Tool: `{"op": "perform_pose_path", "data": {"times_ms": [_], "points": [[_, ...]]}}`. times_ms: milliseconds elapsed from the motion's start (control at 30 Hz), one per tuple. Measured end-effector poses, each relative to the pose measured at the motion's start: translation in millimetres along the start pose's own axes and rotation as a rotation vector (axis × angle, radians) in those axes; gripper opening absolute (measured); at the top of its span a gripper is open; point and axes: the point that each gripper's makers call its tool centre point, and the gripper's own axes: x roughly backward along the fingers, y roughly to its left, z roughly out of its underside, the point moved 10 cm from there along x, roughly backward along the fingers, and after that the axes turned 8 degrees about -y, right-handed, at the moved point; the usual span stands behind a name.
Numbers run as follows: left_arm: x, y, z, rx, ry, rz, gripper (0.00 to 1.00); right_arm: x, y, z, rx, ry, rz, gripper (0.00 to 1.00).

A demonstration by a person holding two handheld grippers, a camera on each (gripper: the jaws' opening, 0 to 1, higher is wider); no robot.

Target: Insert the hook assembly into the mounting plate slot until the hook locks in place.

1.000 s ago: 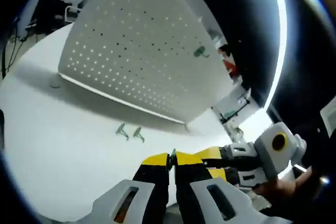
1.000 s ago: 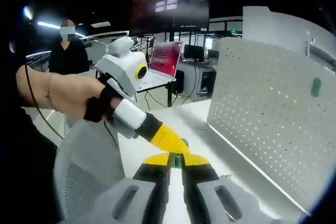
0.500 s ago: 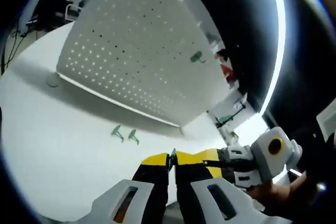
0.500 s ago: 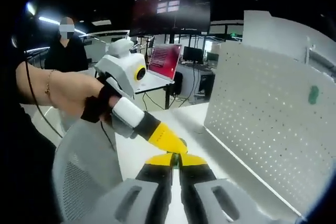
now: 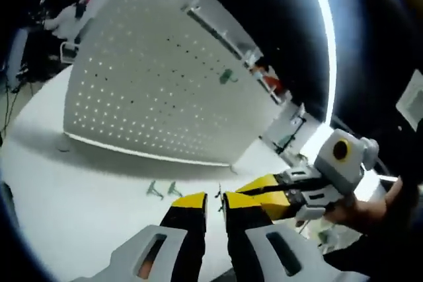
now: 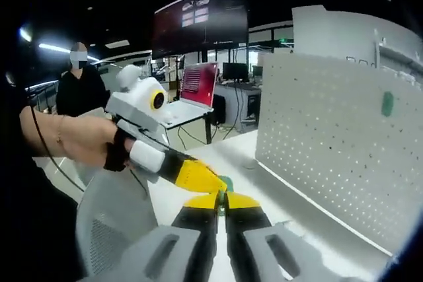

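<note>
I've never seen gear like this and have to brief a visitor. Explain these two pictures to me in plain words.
A person holds a gripper in each hand; each carries a camera looking along its own yellow-tipped fingers. The left gripper faces a white pegboard bearing one green hook; two spare hooks lie on the white table. The right gripper pinches a small green piece, which the left gripper's tip meets; whether the left grips it is unclear.

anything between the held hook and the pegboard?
Nothing visible. Both hand-held grippers, left and right, meet at the small green hook; open table runs to the white pegboard. Two spare hooks lie aside.
</note>
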Motion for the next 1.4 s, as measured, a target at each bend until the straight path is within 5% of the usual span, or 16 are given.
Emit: {"op": "perform_pose_path", "data": {"times_ms": [67, 167, 233, 367, 467, 733, 1033, 1400], "points": [[2, 0.3, -0.9, 0.002, -0.001, -0.003, 0.16, 2, -4, 1.8, -0.028, -0.005, 0.01, 0.0], [6, 5.6, -3.0, -0.15, 0.016, -0.042, 0.2, 3, -9, 4.0, -0.043, -0.009, 0.011, 0.0], [6, 5.3, -2.4, -0.17, 0.026, -0.039, 0.22, 4, -14, 4.8, -0.056, -0.014, 0.029, 0.0], [6, 3.5, -3.0, -0.097, 0.004, -0.023, 0.48, 7, -21, 4.3, -0.091, -0.034, 0.056, 0.0], [4, -1.3, -0.7, -0.152, 0.013, -0.019, 0.73, 8, -25, 2.4, -0.079, -0.048, 0.058, 0.0], [-5, -20.2, 0.1, -0.18, 0.003, 0.051, 0.95, 7, -31, -5.4, -0.109, -0.106, 0.073, 0.0], [-8, -26.6, 8.1, -0.223, 0.006, 0.045, 1.0, 8, -34, -10.4, -0.083, -0.218, 0.156, 0.0], [3, -15.9, 5.3, -0.176, -0.036, 0.011, 1.0, 12, -78, -29.1, 0.018, -0.37, 0.434, 0.0]]}}
